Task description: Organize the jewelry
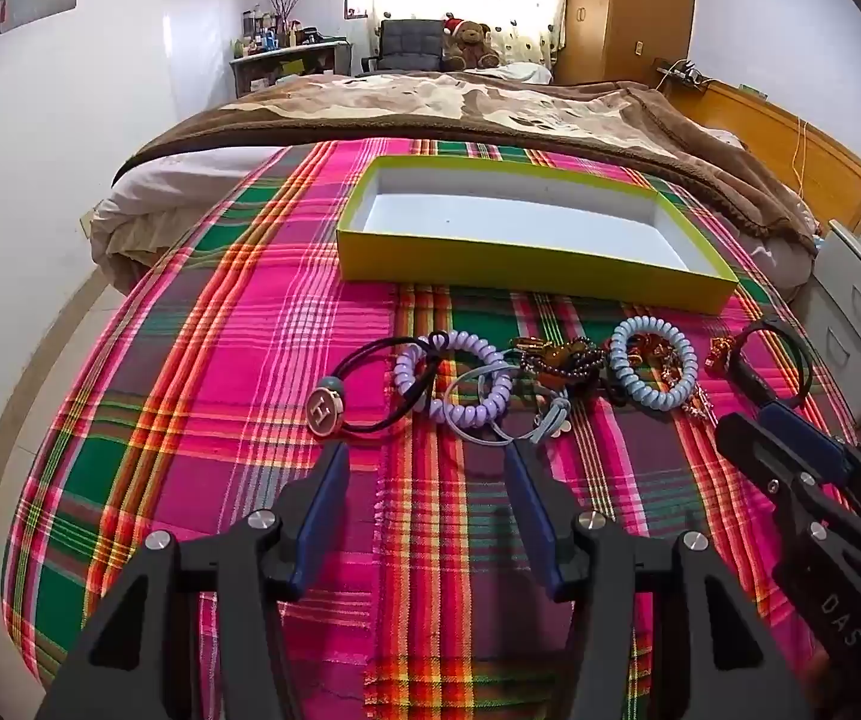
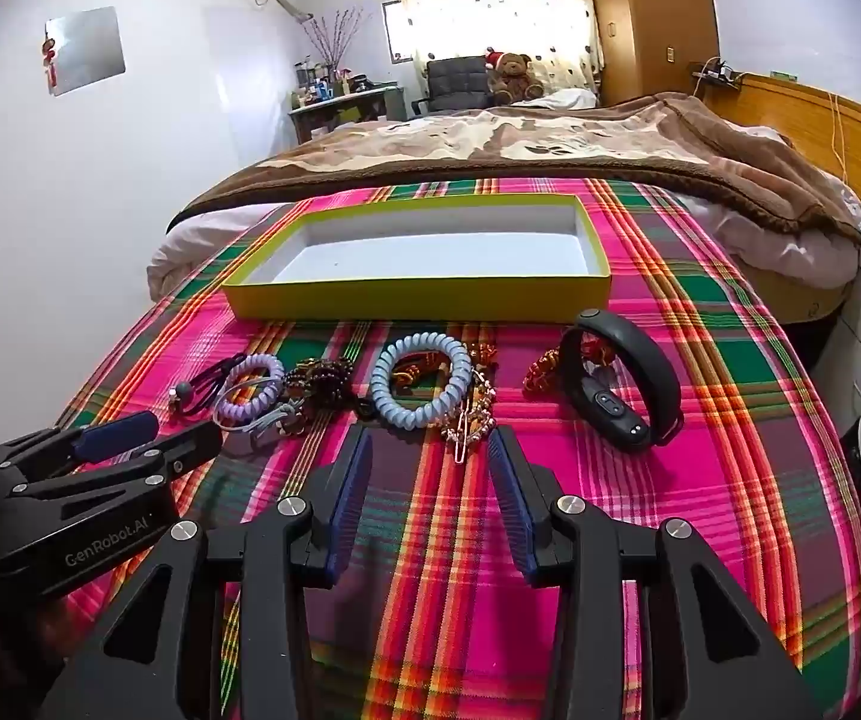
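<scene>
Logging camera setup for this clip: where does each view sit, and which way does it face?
Left wrist: on the left gripper, low over the plaid cloth, facing the purple coil hair tie; right gripper at right.
Right wrist: on the right gripper, facing the blue coil hair tie; left gripper at left.
Shared: yellow-green box, fitness band, teddy bear.

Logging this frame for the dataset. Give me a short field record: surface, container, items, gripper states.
surface: plaid cloth on a bed
container: yellow-green box, open, nothing inside
items: purple coil band, blue coil band, black fitness band, tangled beads, all outside the box
left gripper: open, holding nothing
right gripper: open, holding nothing
</scene>
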{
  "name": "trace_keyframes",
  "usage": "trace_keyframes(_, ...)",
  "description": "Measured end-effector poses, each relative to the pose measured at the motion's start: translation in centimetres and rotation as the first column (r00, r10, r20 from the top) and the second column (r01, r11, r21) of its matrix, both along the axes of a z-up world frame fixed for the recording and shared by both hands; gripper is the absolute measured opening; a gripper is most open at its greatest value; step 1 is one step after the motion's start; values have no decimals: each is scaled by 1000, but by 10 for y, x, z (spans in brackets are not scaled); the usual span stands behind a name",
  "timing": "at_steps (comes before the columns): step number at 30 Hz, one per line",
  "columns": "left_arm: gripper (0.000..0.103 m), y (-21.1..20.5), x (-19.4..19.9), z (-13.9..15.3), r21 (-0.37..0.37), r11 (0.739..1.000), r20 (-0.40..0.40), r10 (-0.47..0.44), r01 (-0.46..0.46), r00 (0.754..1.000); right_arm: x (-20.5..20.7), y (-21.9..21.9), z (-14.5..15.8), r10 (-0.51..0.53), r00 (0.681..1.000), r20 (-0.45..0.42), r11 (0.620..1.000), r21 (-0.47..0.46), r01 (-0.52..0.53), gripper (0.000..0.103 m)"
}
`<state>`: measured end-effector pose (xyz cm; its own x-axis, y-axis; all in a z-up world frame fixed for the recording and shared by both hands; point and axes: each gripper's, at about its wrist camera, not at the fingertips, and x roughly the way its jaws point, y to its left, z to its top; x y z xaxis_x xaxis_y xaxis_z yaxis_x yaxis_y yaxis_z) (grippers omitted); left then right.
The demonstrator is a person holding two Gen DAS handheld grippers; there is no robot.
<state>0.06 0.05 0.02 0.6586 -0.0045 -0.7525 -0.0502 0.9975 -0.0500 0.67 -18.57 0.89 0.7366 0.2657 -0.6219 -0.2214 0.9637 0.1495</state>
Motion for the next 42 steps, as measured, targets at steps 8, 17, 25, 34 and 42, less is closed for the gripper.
trace_keyframes(8, 56, 5, 1, 6, 7, 1000, 7, -9, 9, 1000, -1, -3, 2, -24, 1000, -8, 1000, -8, 24, 41)
trace_keyframes(17, 56, -3, -7, 7, 15, 1000, 24, 6, -7, 1000, -1, -2, 1, -34, 999, -13, 999, -17, 33, 41)
trace_keyframes(25, 56, 0, -9, 6, 9, 1000, 22, 16, -16, 1000, -1, -3, 2, -42, 999, -16, 999, -22, 42, 41)
trace_keyframes(34, 56, 1, -9, 8, 12, 1000, 23, 17, -18, 1000, 1, -3, 1, -49, 999, -19, 999, -21, 48, 42)
trace_keyframes(42, 56, 0, -9, 8, 16, 1000, 20, 17, -17, 1000, 0, -4, 0, -55, 998, -16, 998, -22, 54, 42)
